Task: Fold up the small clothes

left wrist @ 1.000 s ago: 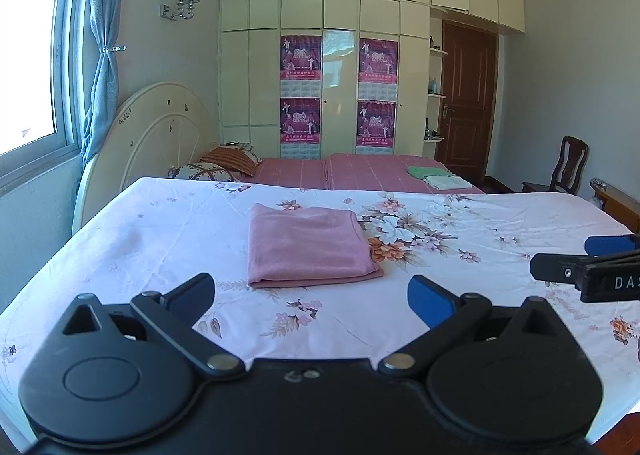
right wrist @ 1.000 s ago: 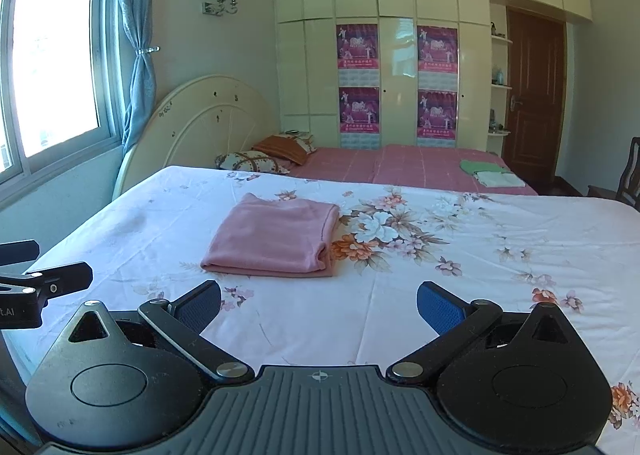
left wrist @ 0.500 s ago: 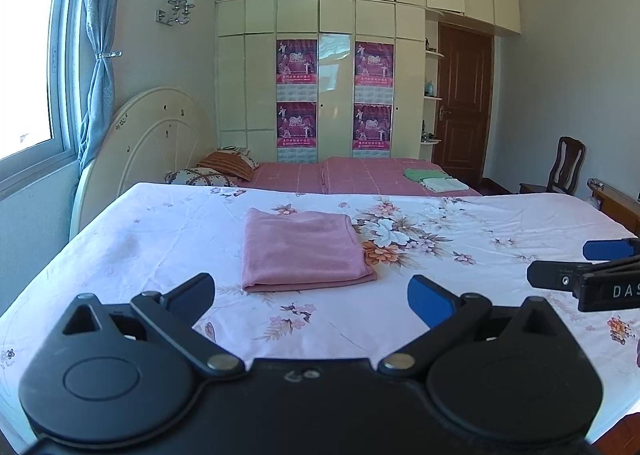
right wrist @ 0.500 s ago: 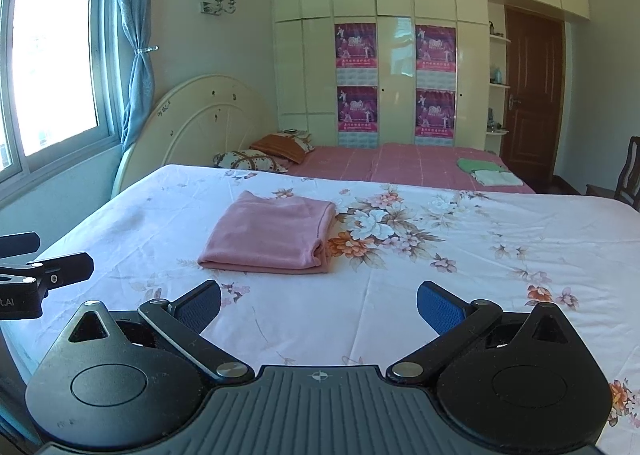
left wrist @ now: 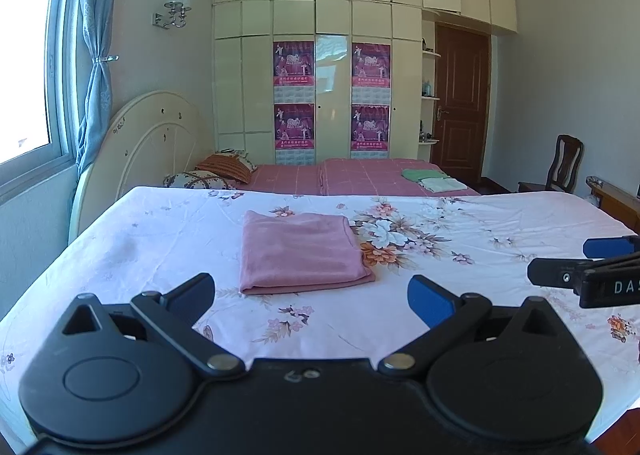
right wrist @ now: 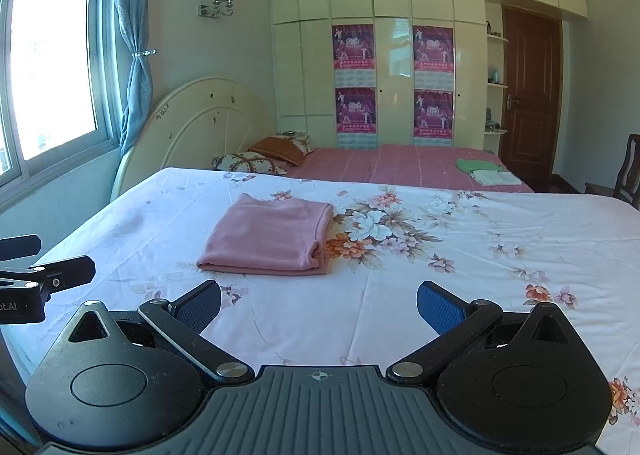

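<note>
You hold both the left gripper [left wrist: 312, 295] and right gripper [right wrist: 319, 303] spread and empty, pink cloth [left wrist: 300, 251] lying folded mid-frame on the sheet [left wrist: 460, 283], fold looks done, next probably set it aside.

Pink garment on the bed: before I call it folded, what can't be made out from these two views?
- Pink garment: underside and inner layers, hidden by its own top fold in both views.
- Green and white clothes on the far bed: too small to judge their folds.
- Right gripper in the left wrist view: body cut off by the right edge.
- Left gripper in the right wrist view: cut off by the left edge.
</note>
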The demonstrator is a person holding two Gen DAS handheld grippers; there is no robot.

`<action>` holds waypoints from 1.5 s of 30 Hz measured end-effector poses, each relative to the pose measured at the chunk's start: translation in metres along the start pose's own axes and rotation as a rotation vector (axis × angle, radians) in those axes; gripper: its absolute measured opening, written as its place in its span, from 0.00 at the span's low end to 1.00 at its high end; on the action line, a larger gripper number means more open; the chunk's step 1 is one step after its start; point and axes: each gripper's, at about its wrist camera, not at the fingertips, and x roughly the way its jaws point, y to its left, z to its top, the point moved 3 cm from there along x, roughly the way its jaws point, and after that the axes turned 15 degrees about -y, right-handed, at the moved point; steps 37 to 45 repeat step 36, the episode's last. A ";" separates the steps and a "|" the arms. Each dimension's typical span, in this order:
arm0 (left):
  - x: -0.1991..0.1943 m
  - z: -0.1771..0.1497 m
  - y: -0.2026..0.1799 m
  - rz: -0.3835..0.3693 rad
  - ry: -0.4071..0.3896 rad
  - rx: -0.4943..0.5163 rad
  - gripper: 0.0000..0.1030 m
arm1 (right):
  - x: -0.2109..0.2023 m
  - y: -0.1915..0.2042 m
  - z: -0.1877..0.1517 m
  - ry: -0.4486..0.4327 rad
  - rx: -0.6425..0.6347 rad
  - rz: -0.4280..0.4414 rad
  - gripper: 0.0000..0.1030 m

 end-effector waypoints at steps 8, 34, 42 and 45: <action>0.002 0.000 0.002 0.004 -0.004 0.004 1.00 | 0.001 0.000 0.000 -0.001 0.000 0.004 1.00; 0.020 0.000 0.012 -0.006 -0.022 -0.016 0.99 | 0.024 0.004 -0.001 0.015 -0.014 0.021 1.00; 0.022 -0.001 0.013 0.001 -0.023 -0.021 0.99 | 0.028 0.005 -0.001 0.017 -0.017 0.024 1.00; 0.022 -0.001 0.013 0.001 -0.023 -0.021 0.99 | 0.028 0.005 -0.001 0.017 -0.017 0.024 1.00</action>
